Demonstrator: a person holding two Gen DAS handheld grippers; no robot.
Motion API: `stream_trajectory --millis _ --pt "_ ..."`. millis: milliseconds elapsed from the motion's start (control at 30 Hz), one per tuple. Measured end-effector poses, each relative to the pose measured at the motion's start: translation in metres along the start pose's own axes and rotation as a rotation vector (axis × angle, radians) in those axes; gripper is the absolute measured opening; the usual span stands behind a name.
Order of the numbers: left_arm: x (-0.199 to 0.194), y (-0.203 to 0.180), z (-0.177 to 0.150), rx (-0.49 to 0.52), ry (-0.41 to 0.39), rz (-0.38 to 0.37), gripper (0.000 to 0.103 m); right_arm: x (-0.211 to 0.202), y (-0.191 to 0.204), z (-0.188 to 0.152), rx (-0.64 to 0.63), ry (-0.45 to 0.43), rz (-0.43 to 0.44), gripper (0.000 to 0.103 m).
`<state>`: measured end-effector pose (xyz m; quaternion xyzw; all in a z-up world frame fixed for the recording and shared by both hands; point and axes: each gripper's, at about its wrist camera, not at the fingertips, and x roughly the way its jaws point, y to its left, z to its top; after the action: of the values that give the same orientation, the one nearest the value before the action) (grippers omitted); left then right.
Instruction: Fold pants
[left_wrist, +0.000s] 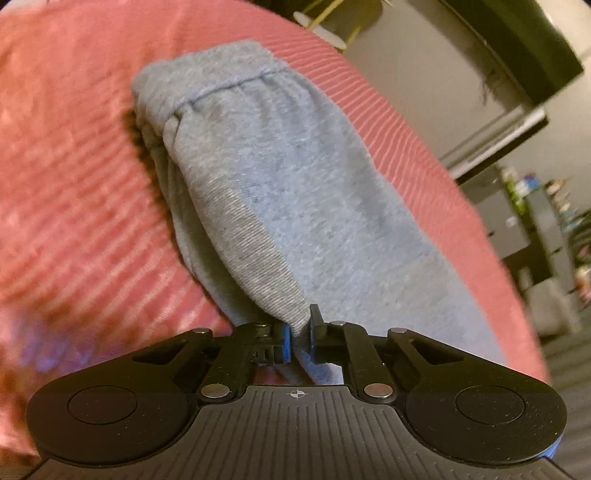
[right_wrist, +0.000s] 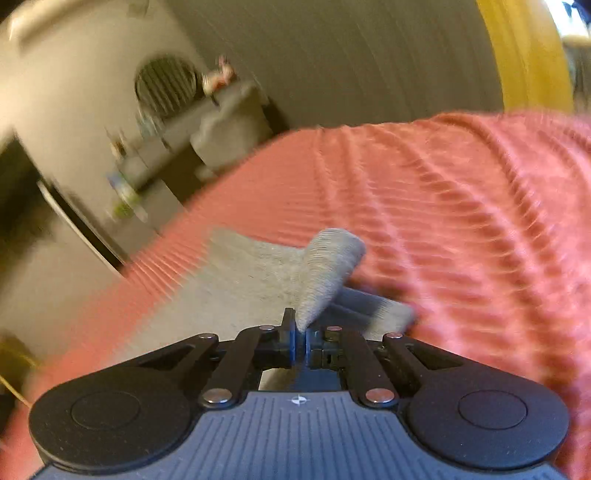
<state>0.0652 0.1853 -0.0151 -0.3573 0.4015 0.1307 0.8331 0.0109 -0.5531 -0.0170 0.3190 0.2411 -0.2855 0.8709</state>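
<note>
Grey sweatpants (left_wrist: 280, 192) lie on a ribbed pink bedspread (left_wrist: 74, 177), the gathered waistband at the far end in the left wrist view. My left gripper (left_wrist: 300, 341) is shut on a ribbed cuff of the pants, lifted into a peak between its pads. In the right wrist view the pants (right_wrist: 251, 273) stretch away to the left, and my right gripper (right_wrist: 301, 345) is shut on another ribbed cuff (right_wrist: 327, 269) that stands up in a fold. The cloth under both grippers is hidden by their bodies.
The bedspread (right_wrist: 461, 221) runs wide on the right in the right wrist view. Beyond the bed's edge stand shelves with small items (left_wrist: 554, 221), a dark screen (left_wrist: 517, 55), a grey seat (right_wrist: 229, 125) and a yellow curtain (right_wrist: 528, 55).
</note>
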Motion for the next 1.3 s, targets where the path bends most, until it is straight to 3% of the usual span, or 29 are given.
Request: stream_trajectory --millis 67,100,133,167,233,300,367,433,500,600,667,733,800,833,900,967,1033,1133,1200,1300 --pt "-0.004 -0.015 -0.003 0.046 -0.017 0.121 0.028 0.014 -0.005 -0.006 0.002 0.093 -0.075 0.005" --pt "-0.01 -0.02 -0.006 0.056 -0.042 0.173 0.033 0.014 -0.008 -0.006 0.025 0.096 -0.092 0.005" --pt "-0.018 -0.026 -0.008 0.061 -0.089 0.246 0.051 0.008 -0.01 -0.005 0.059 0.069 -0.09 0.011" --pt "-0.026 -0.032 -0.01 0.069 -0.146 0.311 0.056 0.003 -0.011 -0.003 0.073 0.044 -0.12 0.024" --pt "-0.039 -0.045 -0.015 0.11 -0.245 0.344 0.06 -0.009 -0.004 0.003 0.045 -0.028 -0.249 0.034" --pt "-0.043 -0.064 -0.022 0.182 -0.308 0.286 0.065 -0.022 0.009 0.007 -0.01 -0.109 -0.27 0.035" --pt "-0.034 -0.087 -0.031 0.277 -0.301 0.193 0.075 -0.029 0.03 0.007 -0.072 -0.161 -0.195 0.038" --pt "-0.015 -0.111 -0.042 0.356 -0.254 0.109 0.075 -0.026 0.065 -0.002 -0.172 -0.149 -0.064 0.049" --pt "0.006 -0.134 -0.052 0.416 -0.217 0.039 0.075 -0.012 0.11 -0.021 -0.314 -0.055 0.131 0.063" --pt "0.037 -0.172 -0.069 0.538 -0.212 -0.013 0.075 0.008 0.183 -0.064 -0.496 0.109 0.395 0.064" --pt "0.051 -0.189 -0.078 0.612 -0.252 -0.042 0.077 0.013 0.228 -0.096 -0.601 0.141 0.509 0.069" --pt "0.069 -0.203 -0.086 0.702 -0.284 -0.041 0.079 0.017 0.267 -0.13 -0.766 0.124 0.575 0.071" --pt "0.088 -0.209 -0.091 0.761 -0.297 0.006 0.079 0.021 0.291 -0.16 -0.95 0.067 0.577 0.076" --pt "0.095 -0.209 -0.092 0.778 -0.299 0.031 0.082 0.024 0.296 -0.17 -1.017 0.044 0.571 0.083" --pt "0.103 -0.203 -0.093 0.798 -0.332 0.036 0.088 0.03 0.297 -0.188 -1.096 0.011 0.545 0.089" --pt "0.108 -0.196 -0.089 0.816 -0.351 0.027 0.096 0.045 0.282 -0.177 -1.034 0.026 0.558 0.098" --pt "0.11 -0.18 -0.08 0.818 -0.358 0.013 0.097 0.07 0.261 -0.142 -0.895 0.079 0.522 0.098" --pt "0.107 -0.163 -0.067 0.779 -0.349 -0.006 0.101 0.091 0.22 -0.098 -0.668 0.073 0.446 0.096" --pt "0.105 -0.149 -0.054 0.756 -0.359 -0.002 0.101 0.102 0.186 -0.064 -0.486 0.061 0.459 0.093" --pt "0.102 -0.133 -0.032 0.692 -0.372 0.041 0.101 0.122 0.134 -0.022 -0.306 0.034 0.36 0.093"
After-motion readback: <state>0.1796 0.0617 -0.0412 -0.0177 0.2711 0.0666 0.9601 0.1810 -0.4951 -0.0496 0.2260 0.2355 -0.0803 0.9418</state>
